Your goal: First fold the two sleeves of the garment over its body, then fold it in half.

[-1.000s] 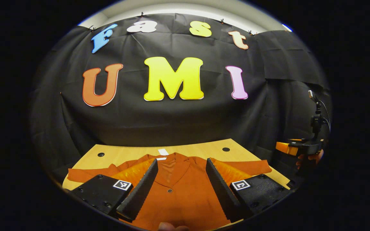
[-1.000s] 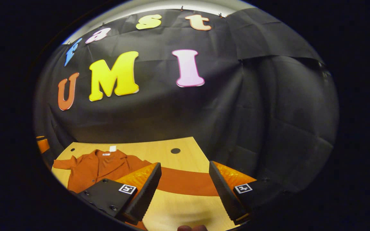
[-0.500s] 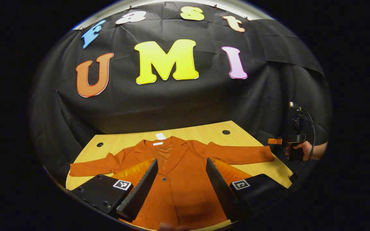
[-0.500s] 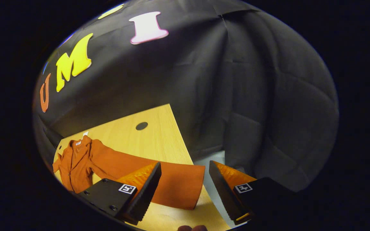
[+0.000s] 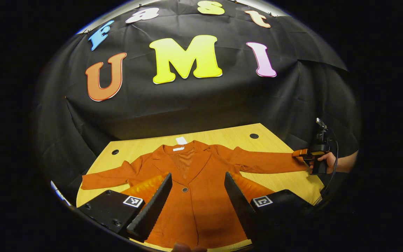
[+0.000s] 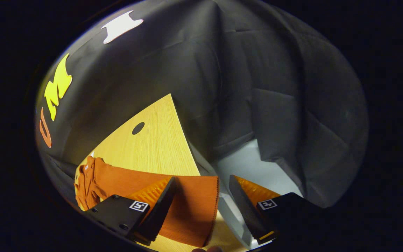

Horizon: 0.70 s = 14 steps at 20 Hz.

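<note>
Left gripper view looks from the near table edge, over the rust-orange jacket [image 5: 194,189], toward the back wall. Right gripper view sits low and close at the light wooden table [image 6: 156,140]'s right end, tilted, facing along the sleeve. Both share jacket and tabletop.

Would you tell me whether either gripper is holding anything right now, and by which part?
Nothing is held. The right gripper is open around the jacket sleeve cuff; the left gripper hovers open above its body.

A rust-orange ribbed-fabric jacket [image 5: 194,196] with one dark button lies flat, front up, on the light wooden counter [image 5: 142,147], collar toward the counter's far edge, both sleeves spread straight out; the cuff of one sleeve [image 6: 191,206] reaches the counter's side edge.
</note>
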### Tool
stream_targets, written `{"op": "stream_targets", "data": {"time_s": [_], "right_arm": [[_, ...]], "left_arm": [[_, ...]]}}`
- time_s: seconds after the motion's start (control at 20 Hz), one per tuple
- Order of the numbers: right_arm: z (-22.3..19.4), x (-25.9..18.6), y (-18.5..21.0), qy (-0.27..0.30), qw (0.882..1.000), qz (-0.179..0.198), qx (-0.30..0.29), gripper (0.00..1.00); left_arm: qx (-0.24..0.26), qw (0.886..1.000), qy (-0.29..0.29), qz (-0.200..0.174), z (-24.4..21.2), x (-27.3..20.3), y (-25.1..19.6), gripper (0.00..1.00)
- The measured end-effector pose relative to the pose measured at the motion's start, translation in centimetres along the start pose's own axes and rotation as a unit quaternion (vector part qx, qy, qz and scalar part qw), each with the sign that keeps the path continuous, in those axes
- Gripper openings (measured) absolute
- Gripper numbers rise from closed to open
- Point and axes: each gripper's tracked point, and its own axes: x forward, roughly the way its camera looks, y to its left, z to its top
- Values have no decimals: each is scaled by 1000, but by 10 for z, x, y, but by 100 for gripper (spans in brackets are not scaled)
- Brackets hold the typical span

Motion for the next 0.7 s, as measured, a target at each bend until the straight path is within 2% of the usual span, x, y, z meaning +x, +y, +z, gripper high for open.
{"op": "stream_targets", "data": {"time_s": [0.1, 0.25, 0.3, 0.4, 0.55, 0.7], "right_arm": [[0, -3, 6, 1, 1000, 5, -11, 89], [6, -9, 1, 0, 996, -31, -83, 43], [11, -14, -2, -7, 994, -46, -98, 36], [12, -23, 22, -3, 996, -22, -84, 1], [18, -49, 51, -12, 996, -3, -87, 3], [41, -91, 103, -40, 995, 21, -89, 2]], "left_arm": [[0, 1000, 0, 0, 2, 4, -1, 98], [2, 1000, -5, -8, 4, 6, -3, 98], [3, 1000, -5, -10, 4, 6, -2, 98], [-1, 1000, -9, -12, 6, 6, 4, 98], [-8, 1000, -22, -13, 7, 1, 18, 99], [-25, 999, -37, -14, 6, -3, 44, 100]]}}
